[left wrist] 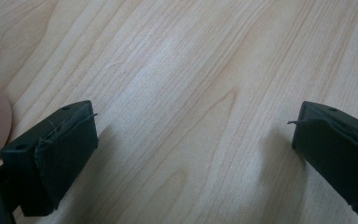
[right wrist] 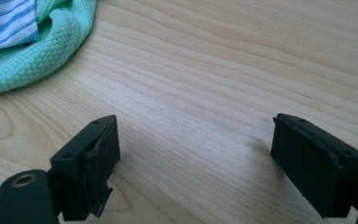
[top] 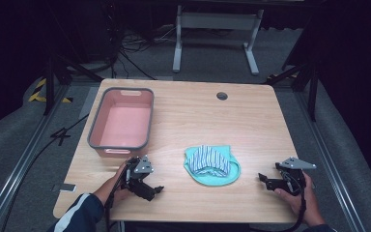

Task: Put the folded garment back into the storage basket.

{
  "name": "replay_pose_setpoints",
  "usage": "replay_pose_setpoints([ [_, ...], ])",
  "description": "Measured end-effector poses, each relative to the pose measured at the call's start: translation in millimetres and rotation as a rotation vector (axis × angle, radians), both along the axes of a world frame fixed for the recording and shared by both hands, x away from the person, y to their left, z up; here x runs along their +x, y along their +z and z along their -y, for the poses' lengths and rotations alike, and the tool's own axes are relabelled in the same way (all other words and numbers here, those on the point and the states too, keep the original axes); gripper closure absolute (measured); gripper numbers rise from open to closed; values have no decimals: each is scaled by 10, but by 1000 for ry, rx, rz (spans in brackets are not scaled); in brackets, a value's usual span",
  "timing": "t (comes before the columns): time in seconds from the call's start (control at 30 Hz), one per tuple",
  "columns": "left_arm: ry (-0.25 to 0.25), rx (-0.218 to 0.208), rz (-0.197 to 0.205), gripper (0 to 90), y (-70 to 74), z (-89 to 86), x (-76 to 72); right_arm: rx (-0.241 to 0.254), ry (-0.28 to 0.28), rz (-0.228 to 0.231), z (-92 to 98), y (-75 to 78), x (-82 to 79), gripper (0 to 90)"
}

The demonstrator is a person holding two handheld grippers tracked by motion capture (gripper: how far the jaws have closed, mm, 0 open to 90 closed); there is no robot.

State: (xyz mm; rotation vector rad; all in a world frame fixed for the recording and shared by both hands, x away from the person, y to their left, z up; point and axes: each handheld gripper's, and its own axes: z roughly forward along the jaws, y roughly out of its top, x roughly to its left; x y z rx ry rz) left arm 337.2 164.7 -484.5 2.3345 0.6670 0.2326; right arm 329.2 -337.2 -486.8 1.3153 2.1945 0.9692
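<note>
Left tool (top: 147, 186) and right tool (top: 266, 180) stand wide, holding nothing, near the bench (top: 251, 121) front edge. Folded cloths (top: 211, 164) lie between them; striped piece partly cut off in the right gripper view.

**Around the Work: Table, Floor and Frame**

A light wooden table (top: 251, 116) bears a round dark grommet hole (top: 221, 95) near its far edge, right of centre. Grey carpet (top: 9, 140) covers the floor around it. Beyond the far edge stands a white metal stand (top: 216, 29) with two feet, and black cables (top: 130, 48) trail across the carpet to its left. Dark metal struts (top: 53, 79) rise at both far corners. Yellow-and-black hazard tape (top: 41, 92) lies on the floor at the left. The background above is dark.
</note>
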Motion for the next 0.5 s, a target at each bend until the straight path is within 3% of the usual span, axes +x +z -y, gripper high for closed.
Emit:
replay_pose_setpoints([
  [0.5, -9, -1, 0, 3, -1, -6, 5, -2, 3, 1, 3, -1, 2, 159],
])
